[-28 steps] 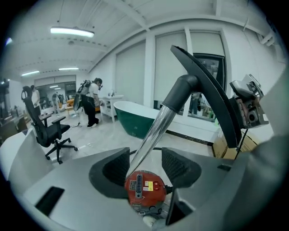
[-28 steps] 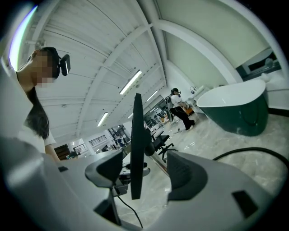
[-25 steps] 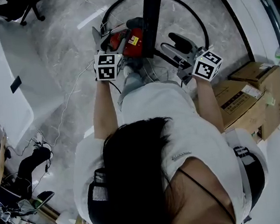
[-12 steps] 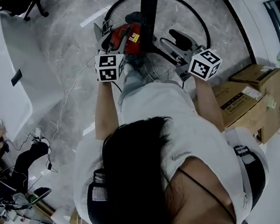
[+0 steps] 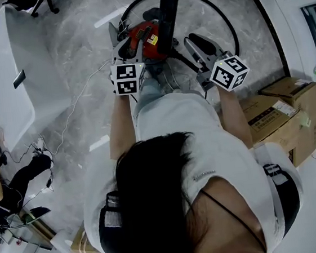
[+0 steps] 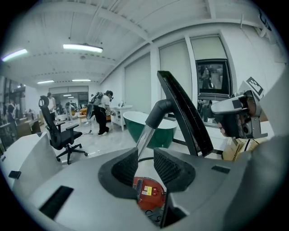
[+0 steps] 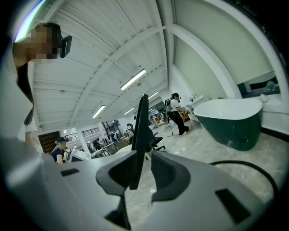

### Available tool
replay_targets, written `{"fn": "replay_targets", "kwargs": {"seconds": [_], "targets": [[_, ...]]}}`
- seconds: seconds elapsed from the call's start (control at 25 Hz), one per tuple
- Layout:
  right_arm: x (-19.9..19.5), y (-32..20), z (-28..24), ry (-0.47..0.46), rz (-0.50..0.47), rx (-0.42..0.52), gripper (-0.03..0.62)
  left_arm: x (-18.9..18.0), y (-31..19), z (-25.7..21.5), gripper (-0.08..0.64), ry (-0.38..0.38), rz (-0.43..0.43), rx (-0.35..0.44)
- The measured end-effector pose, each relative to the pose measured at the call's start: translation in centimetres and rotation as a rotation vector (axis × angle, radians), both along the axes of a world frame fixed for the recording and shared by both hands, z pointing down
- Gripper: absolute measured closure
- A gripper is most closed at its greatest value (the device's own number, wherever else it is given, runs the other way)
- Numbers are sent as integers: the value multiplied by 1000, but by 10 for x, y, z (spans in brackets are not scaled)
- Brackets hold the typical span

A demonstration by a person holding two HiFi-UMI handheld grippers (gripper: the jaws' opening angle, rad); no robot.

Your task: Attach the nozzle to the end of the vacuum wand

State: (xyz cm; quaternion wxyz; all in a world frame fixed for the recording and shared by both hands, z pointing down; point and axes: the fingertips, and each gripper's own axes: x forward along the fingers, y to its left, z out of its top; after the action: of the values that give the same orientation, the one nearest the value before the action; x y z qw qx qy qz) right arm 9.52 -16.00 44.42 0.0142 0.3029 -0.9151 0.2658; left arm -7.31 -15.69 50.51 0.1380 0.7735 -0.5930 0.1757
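The black flat nozzle (image 5: 168, 5) stands upright over the red vacuum body (image 5: 147, 39). In the left gripper view the nozzle (image 6: 185, 117) sits on a black elbow atop the silver wand (image 6: 145, 135). My left gripper (image 5: 121, 39) is beside the red body; its jaws (image 6: 145, 155) are closing, with the wand in the gap, close to the left pad and clear of the right one. My right gripper (image 5: 192, 41) is just right of the nozzle. Its jaws (image 7: 143, 164) are closing too, with the nozzle's thin edge (image 7: 139, 131) between them and a gap left on the right.
A black hose (image 5: 222, 19) loops on the marble floor around the vacuum. Cardboard boxes (image 5: 281, 109) stand at the right and a white tub (image 5: 11, 77) at the left. A green bathtub (image 6: 153, 128), an office chair (image 6: 61, 135) and people (image 6: 103, 113) are farther off.
Both grippers' jaws have narrowed. The left gripper has shifted slightly up and right toward the red body. The right gripper has stayed roughly in place beside the nozzle.
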Motion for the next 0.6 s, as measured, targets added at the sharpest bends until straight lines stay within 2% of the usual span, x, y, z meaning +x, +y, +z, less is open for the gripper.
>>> {"fn": "replay_targets", "kwargs": {"seconds": [0.24, 0.44, 0.6], "targets": [[3, -2, -2, 56, 57, 23, 554, 2, 5, -7, 497, -3, -33, 27], [0, -6, 3, 135, 100, 33, 572, 1, 5, -10, 532, -23, -53, 28], [-2, -6, 1, 162, 116, 44, 577, 6, 4, -14, 548, -24, -51, 24]]}}
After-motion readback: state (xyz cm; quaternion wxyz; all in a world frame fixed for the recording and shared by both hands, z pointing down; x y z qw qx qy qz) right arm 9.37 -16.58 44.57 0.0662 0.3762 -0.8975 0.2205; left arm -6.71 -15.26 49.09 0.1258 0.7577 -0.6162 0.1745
